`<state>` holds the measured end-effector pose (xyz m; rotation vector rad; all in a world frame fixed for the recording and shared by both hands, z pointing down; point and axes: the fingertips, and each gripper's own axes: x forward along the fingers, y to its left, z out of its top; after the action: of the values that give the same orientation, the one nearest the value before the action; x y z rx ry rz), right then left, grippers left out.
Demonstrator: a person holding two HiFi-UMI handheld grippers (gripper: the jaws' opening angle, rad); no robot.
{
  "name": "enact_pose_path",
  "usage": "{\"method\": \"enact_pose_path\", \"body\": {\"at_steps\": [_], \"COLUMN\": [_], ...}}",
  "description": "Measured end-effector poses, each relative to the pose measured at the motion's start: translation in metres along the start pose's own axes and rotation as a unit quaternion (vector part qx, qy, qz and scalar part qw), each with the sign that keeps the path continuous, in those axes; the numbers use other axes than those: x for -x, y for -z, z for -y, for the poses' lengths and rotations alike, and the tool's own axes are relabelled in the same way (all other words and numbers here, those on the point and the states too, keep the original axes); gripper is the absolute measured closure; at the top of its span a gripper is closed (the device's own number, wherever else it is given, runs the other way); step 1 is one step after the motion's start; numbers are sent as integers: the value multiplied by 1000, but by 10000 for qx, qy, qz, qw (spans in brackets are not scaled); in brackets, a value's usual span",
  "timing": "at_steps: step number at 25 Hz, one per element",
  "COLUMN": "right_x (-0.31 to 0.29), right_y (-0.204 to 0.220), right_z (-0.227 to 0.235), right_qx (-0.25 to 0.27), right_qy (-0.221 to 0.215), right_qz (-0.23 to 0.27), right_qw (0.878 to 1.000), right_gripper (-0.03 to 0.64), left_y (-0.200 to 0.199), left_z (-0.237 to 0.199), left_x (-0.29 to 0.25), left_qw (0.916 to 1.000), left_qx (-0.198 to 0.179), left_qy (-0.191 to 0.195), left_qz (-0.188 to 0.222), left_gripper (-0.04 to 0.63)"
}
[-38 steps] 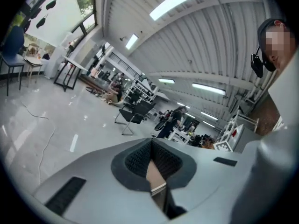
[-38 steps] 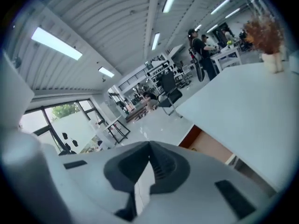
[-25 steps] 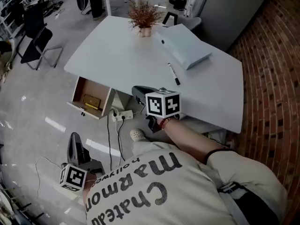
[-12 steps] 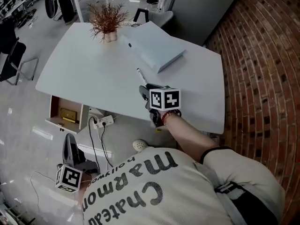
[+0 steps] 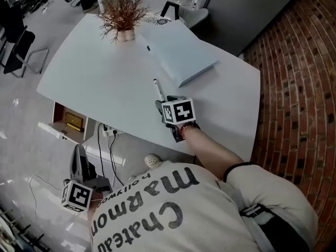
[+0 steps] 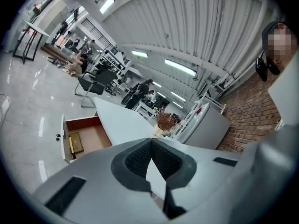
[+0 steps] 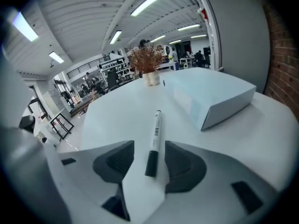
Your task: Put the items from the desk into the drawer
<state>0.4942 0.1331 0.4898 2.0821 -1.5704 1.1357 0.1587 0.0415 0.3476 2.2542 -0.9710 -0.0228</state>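
Observation:
A white marker with a black cap [image 5: 157, 90] lies on the white desk [image 5: 94, 72]. My right gripper [image 5: 159, 105] stands open over the desk just in front of it. In the right gripper view the marker's [image 7: 153, 139] capped end lies between the pads [image 7: 114, 161], which stand apart from it; these jaws have just been opening. My left gripper [image 5: 79, 154] hangs low beside the person, off the desk, shut with nothing in it. The wooden drawer [image 5: 59, 114] under the desk's left edge is open, with a yellow box [image 6: 75, 143] inside.
A large flat white box [image 5: 181, 54] and a potted dry plant [image 5: 124, 20] sit at the desk's far side. A power strip with cables [image 5: 109, 134] lies on the floor under the desk. A brick wall [image 5: 299, 88] runs along the right. A black chair [image 5: 18, 49] stands at far left.
My right gripper has moved from the desk's near edge onto the desk up to the marker, and its jaws have opened. My left gripper stays low at the left.

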Motion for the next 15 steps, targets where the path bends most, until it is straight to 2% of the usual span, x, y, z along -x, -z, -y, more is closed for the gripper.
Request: {"method": "enact_pose_path", "body": {"at_steps": [7,11,13,15], "right_x": [-9,-9,-9,-9], "right_y": [10,12,12,12], "right_z": [8,15,20,22], "right_qx": [122,142,135,2], "right_qy": [127,344,492,548], "right_qz": [-218,-251,-245,-257], "right_qw": [9996,9990,9984,9982], "right_gripper": [407,470,539,541], "left_y": [10,5,2,-1], "left_z": [1,-4,-7,-11], "left_x": [5,9,9,8], "left_qw": [9999,9996,9997,9998], "left_qx": [-7,-23,-36,-15], "left_qy": [-170,-257,-233,-165], "left_qz": [-1,68,103,112], "left_gripper": [594,594,594,594]}}
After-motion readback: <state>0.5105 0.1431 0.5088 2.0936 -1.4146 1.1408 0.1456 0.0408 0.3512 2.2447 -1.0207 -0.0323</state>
